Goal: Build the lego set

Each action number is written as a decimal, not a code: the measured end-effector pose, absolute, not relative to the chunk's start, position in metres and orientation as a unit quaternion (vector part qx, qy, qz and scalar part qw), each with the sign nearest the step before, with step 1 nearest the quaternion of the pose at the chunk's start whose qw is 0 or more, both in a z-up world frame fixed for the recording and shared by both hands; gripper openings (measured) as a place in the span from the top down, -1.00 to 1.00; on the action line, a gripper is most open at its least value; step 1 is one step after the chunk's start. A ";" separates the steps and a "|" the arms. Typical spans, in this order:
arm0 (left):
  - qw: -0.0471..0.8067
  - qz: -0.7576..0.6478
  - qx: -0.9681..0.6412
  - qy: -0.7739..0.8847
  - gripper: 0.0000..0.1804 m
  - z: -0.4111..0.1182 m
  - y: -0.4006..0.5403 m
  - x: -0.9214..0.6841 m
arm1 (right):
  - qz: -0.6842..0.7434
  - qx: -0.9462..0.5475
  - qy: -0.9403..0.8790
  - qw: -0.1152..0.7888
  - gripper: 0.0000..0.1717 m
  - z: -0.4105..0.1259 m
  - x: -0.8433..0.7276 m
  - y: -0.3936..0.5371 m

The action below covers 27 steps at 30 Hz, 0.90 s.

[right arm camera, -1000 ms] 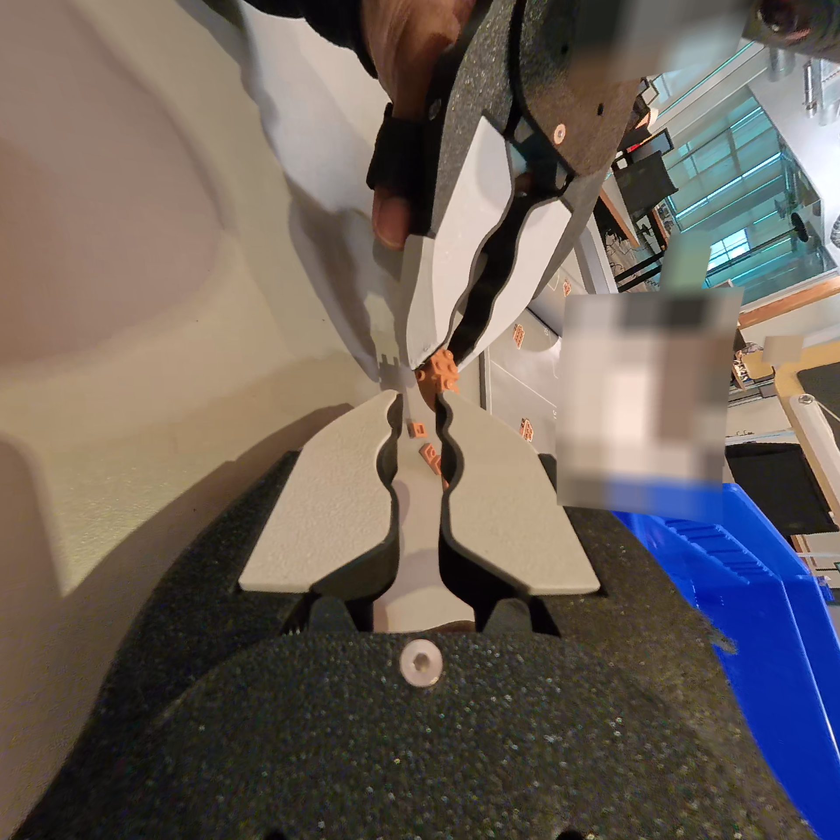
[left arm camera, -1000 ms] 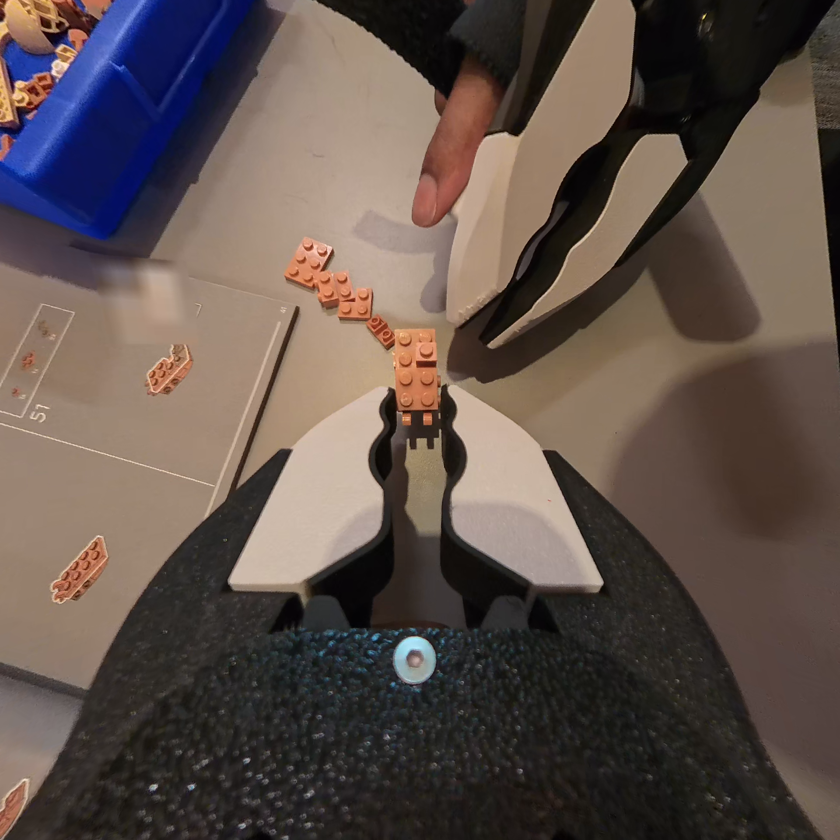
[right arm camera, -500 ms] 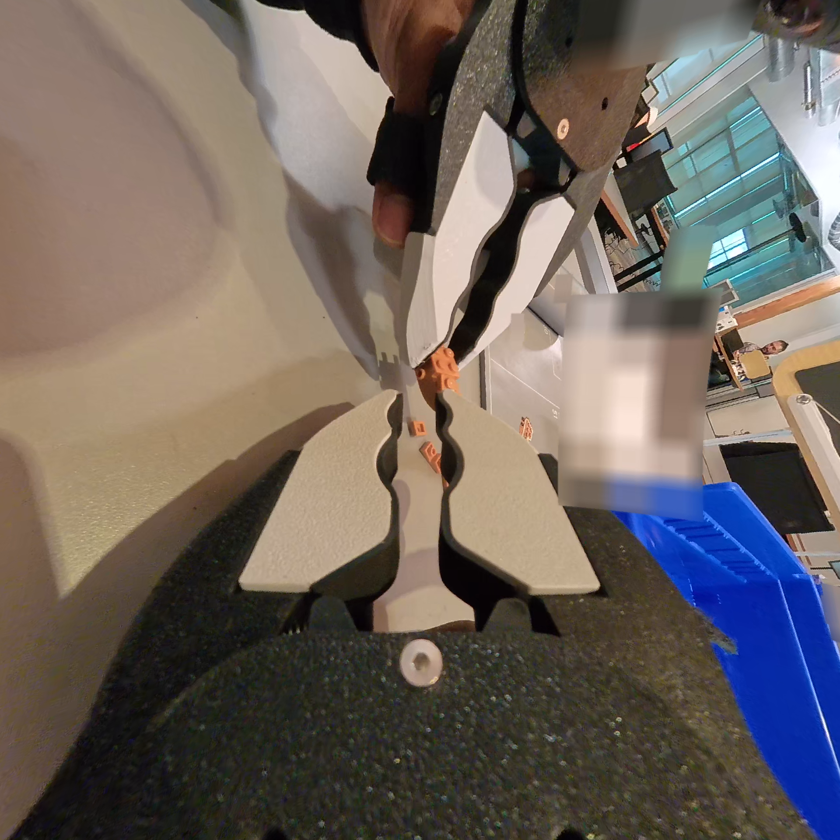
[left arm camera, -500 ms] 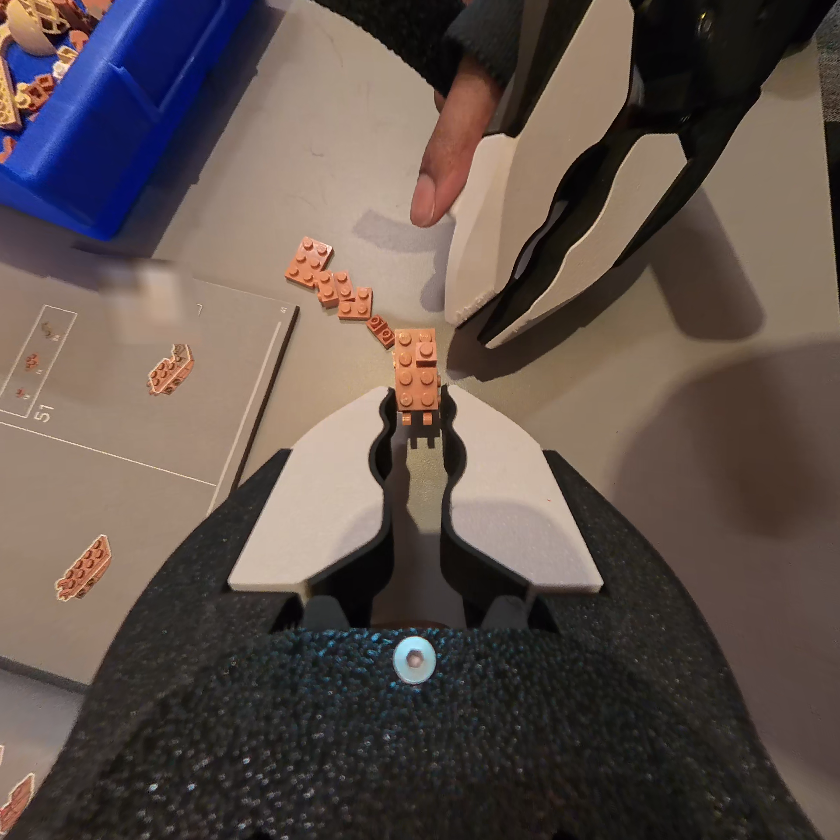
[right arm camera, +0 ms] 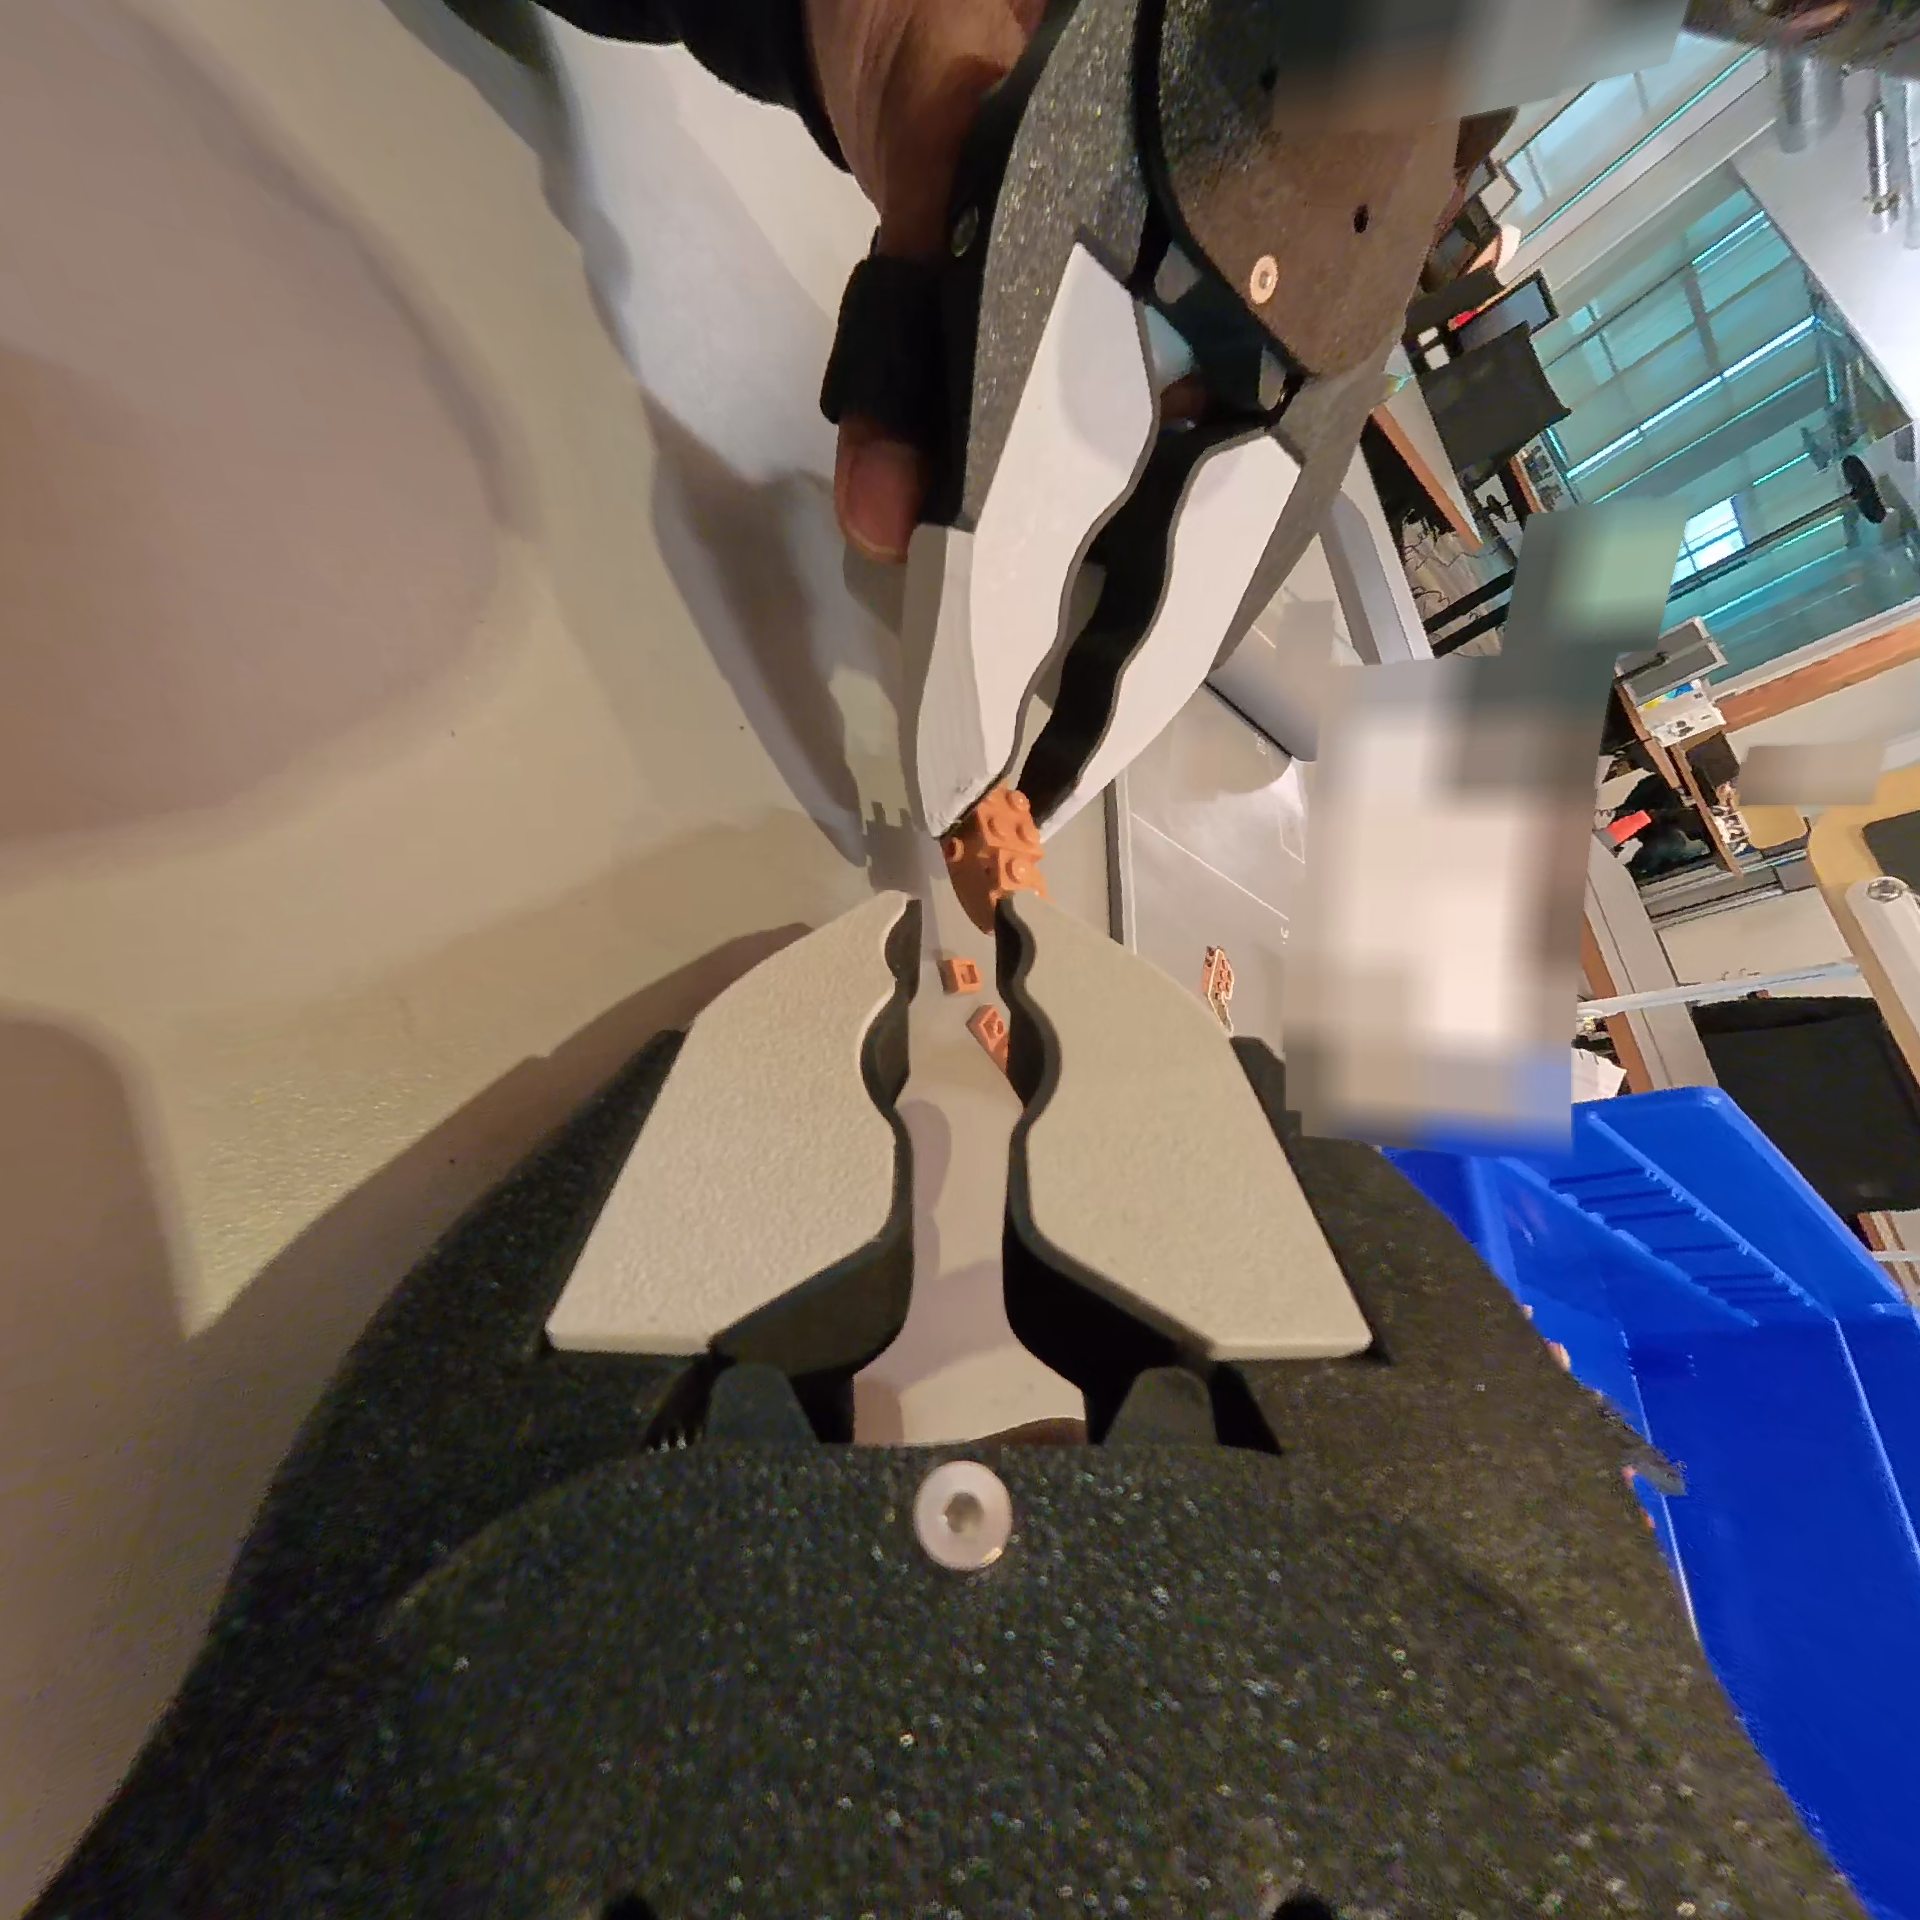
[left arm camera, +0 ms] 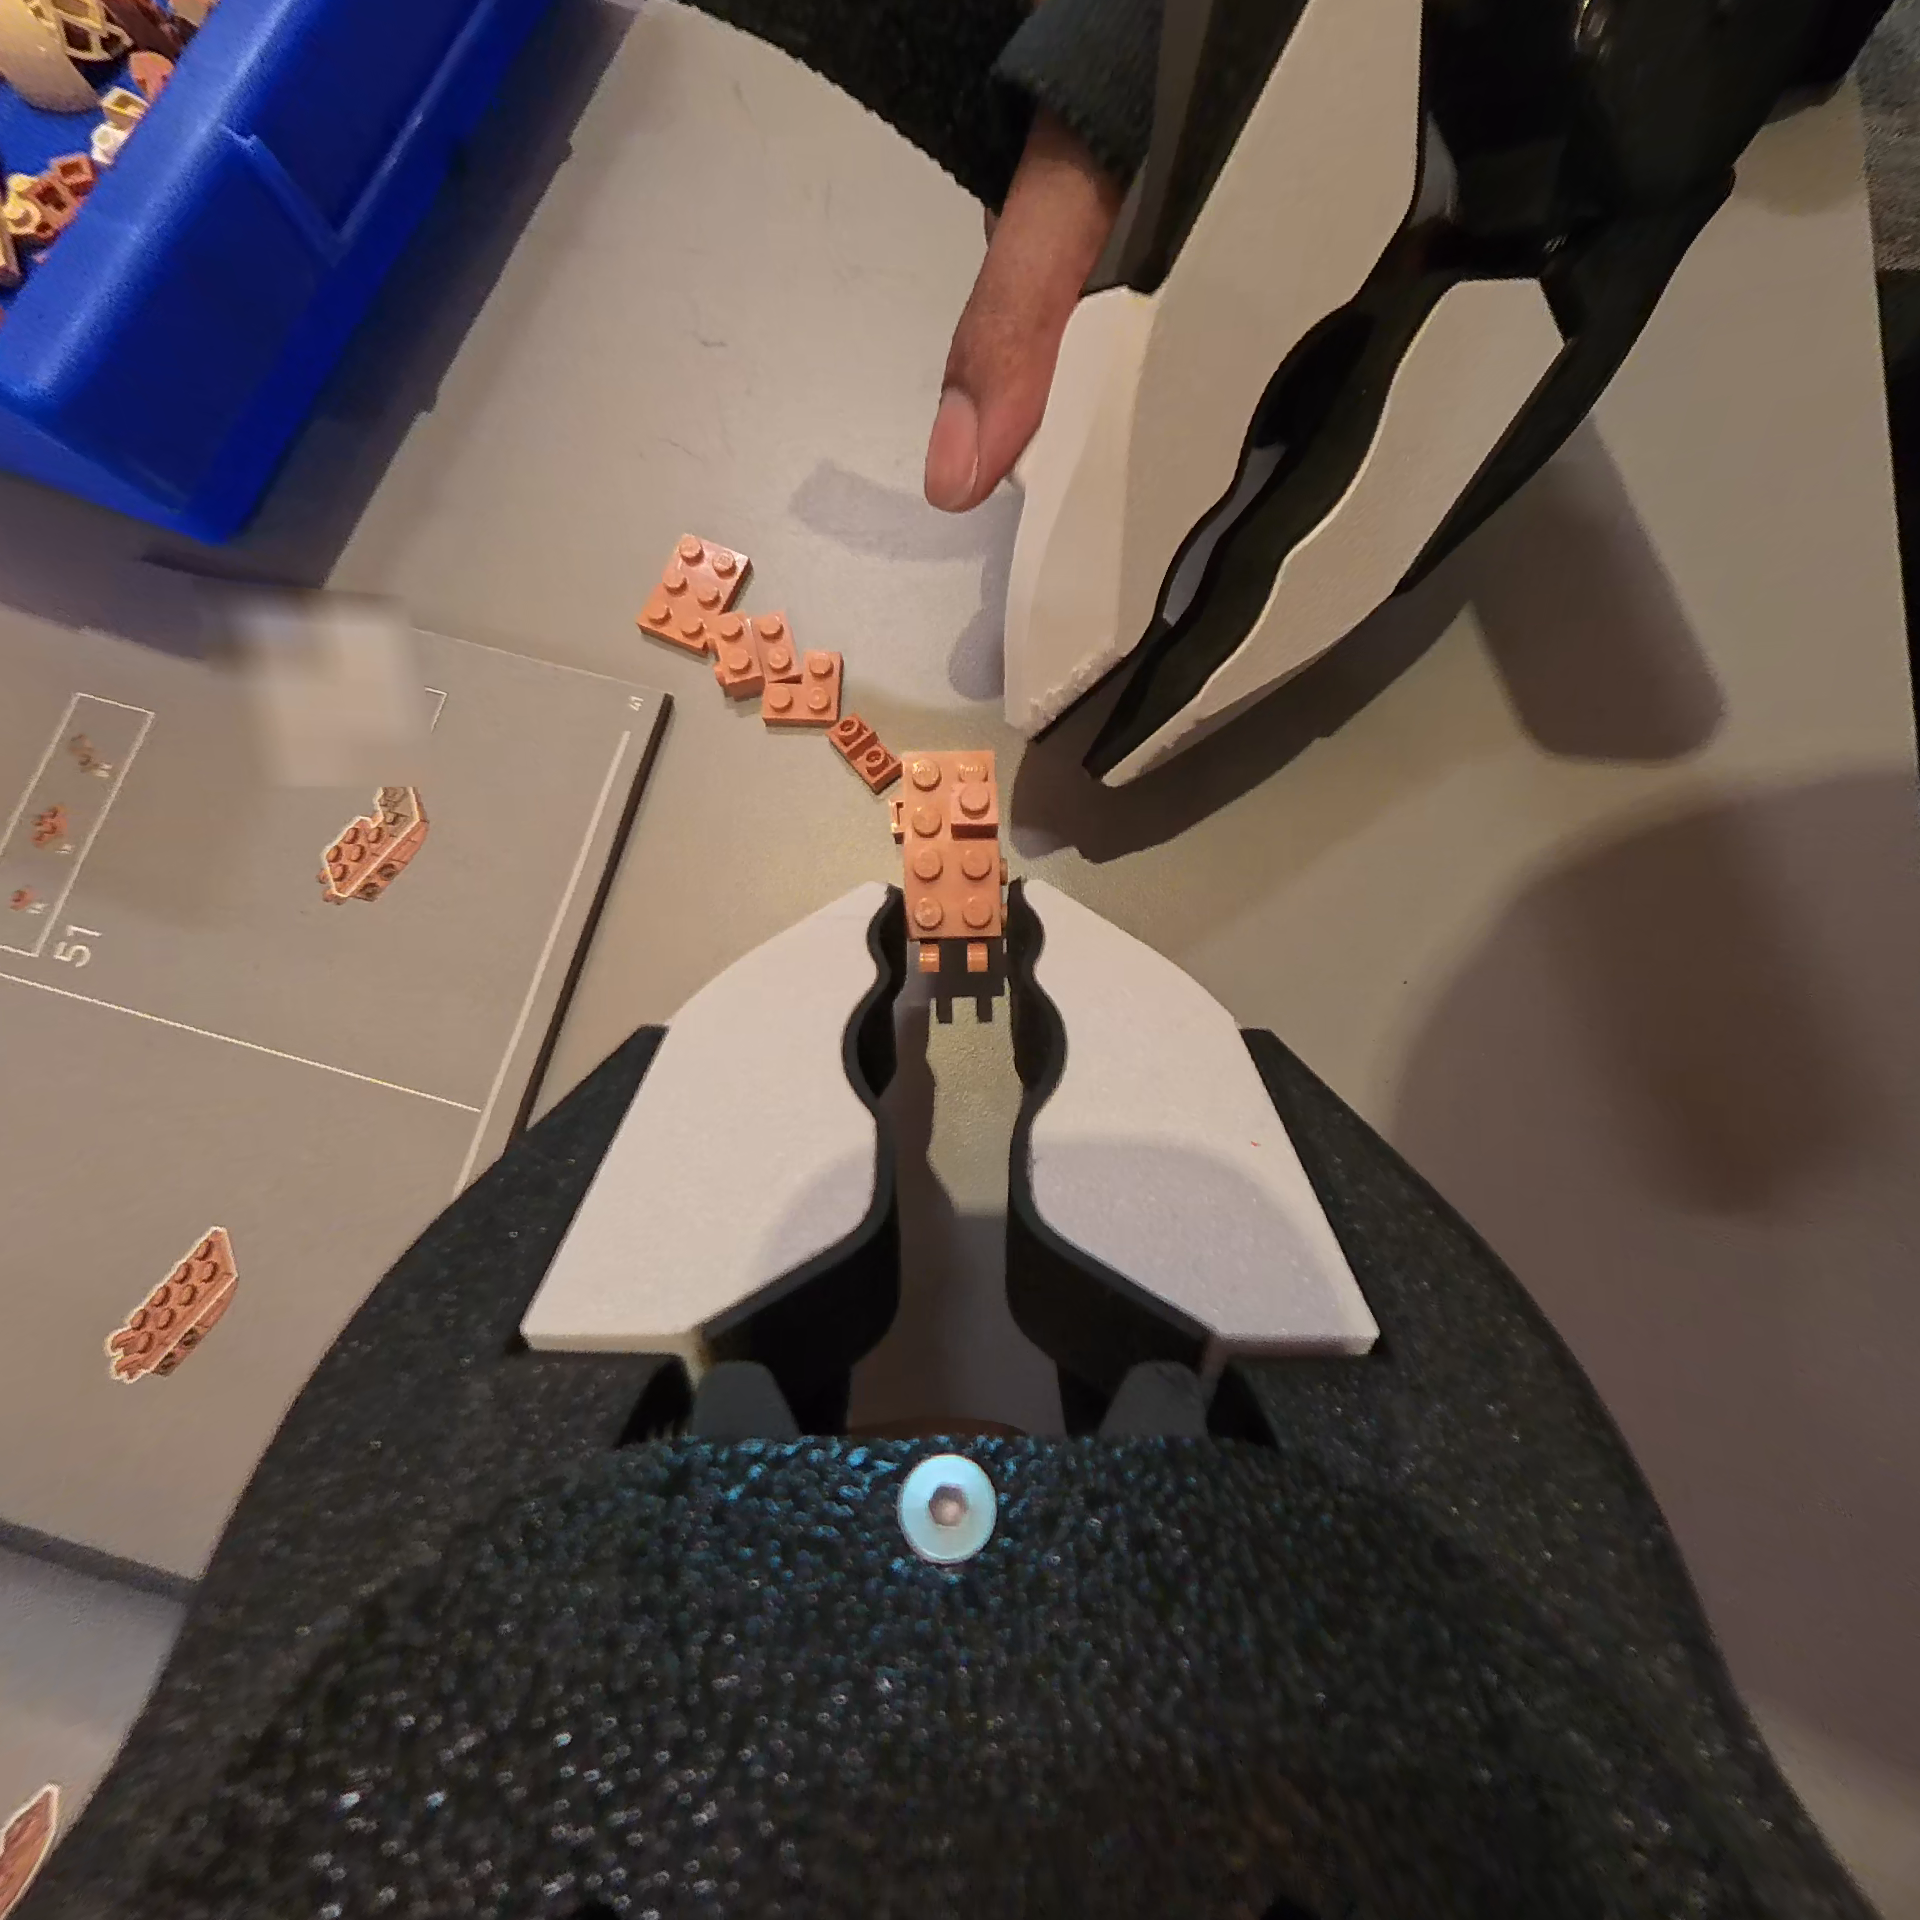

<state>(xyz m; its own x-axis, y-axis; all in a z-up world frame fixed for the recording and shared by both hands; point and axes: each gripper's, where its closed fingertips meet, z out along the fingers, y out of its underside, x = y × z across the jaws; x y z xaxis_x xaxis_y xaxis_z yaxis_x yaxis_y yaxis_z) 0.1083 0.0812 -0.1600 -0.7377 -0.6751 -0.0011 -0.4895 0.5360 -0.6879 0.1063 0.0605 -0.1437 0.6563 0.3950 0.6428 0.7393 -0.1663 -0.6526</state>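
Table [left arm camera: 1558,935]: blue bin [left arm camera: 208,312] of small bricks [left arm camera: 52,187]

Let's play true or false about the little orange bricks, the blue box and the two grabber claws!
1. The left gripper pinches a small orange brick assembly between its fingertips. True.
2. The blue bin has nothing in it. False: small tan and brown pieces lie inside it.
3. A row of loose orange plates lies on the table beyond the held assembly. True.
4. The right gripper grips one of those loose plates. False: nothing is between its fingertips; its tips are close to the assembly.
5. An instruction booklet with brick drawings lies open left of the left gripper. True.
6. The held assembly is green. False: it is orange.
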 end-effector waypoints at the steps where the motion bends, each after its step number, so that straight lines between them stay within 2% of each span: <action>1: 0.135 -0.345 -0.337 0.866 0.80 -0.160 0.081 0.108 | -0.164 -0.746 -0.380 0.522 0.84 -0.144 0.106 0.060; 27: 0.136 -0.343 -0.333 0.868 0.80 -0.159 0.079 0.107 | -0.172 -0.743 -0.387 0.519 0.84 -0.146 0.105 0.061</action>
